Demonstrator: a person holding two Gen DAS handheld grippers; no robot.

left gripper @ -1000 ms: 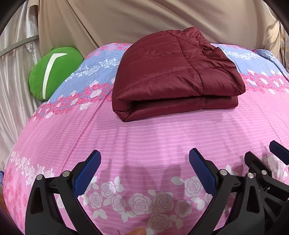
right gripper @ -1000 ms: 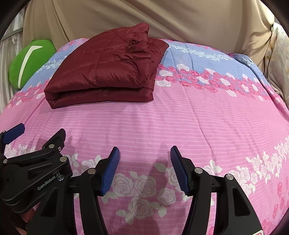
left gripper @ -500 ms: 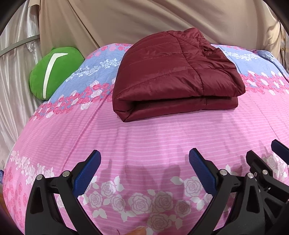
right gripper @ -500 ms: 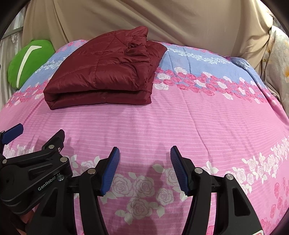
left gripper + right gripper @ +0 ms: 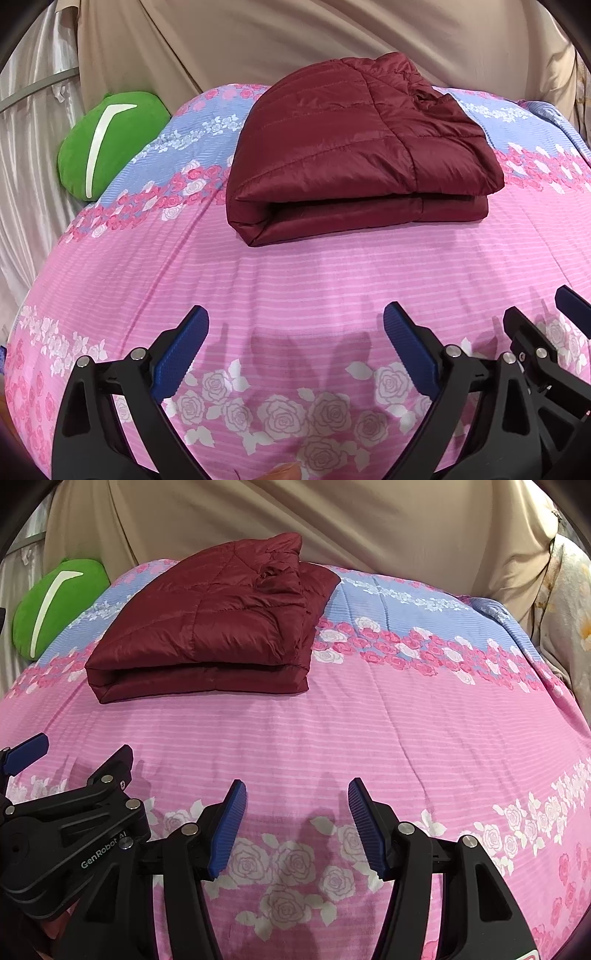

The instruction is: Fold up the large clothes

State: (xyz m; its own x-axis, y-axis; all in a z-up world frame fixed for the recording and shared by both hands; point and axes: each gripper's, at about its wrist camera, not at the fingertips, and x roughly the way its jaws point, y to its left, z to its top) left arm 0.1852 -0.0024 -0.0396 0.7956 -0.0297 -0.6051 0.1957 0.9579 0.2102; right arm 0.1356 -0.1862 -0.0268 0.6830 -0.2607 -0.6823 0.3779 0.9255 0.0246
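From the left wrist view, the left gripper (image 5: 295,347) hangs above the near part of the bed (image 5: 332,280), its jaws spread wide with nothing but pink striped cover between the blue pads (image 5: 181,354). The folded maroon jacket (image 5: 354,155) lies well beyond them on the far half of the bed, its rounded fold facing the camera and its collar bunched at the far right corner; how many layers it is folded into cannot be counted from here. A green cushion (image 5: 107,144) sits at the bed's far left edge against a beige curtain (image 5: 295,40), its lower part hidden behind the bedding. The right gripper (image 5: 554,332) pokes in at the right border, largely cut off. At the bottom edge a small skin-coloured sliver shows, too little to identify. From the right wrist view, the right gripper (image 5: 295,823) hovers over the rose-printed band, jaws moderately apart and empty. The jacket (image 5: 207,627) rests at the far left of the bed, clear of both tools. The left gripper (image 5: 70,797) enters from the left, its body blocking the bed's near corner, one blue pad cut by the frame. The cushion (image 5: 51,602) is partly clipped by the lens rim.
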